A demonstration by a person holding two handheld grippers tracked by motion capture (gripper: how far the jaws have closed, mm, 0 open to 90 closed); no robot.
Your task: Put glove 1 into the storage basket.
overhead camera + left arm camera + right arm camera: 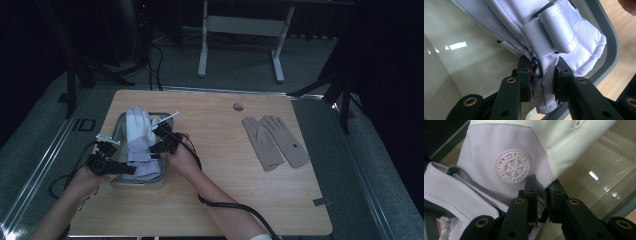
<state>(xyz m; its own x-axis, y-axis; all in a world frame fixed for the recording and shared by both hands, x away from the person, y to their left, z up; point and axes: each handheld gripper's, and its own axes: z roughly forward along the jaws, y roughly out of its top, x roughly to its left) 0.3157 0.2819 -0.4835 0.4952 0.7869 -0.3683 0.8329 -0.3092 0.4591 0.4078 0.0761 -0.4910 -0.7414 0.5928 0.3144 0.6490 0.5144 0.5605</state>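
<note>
Risk: ski glove (140, 137) snags on the bin (119, 126) rim at left of the frame or slips out, since both grips are thin fabric pinches. Left gripper (541, 82) is clamped on the cuff edge beside a small clip (537, 68). Right gripper (541, 195) pinches the lilac fabric just below the snowflake badge (513, 167). Glove hangs partly inside the bin; tan gloves (275, 141) lie on the tabletop (210, 200) at right.

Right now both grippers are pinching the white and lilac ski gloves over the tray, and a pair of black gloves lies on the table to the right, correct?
Not quite: the pair of gloves on the table is beige, not black, as the high view shows. The rest holds.
</note>
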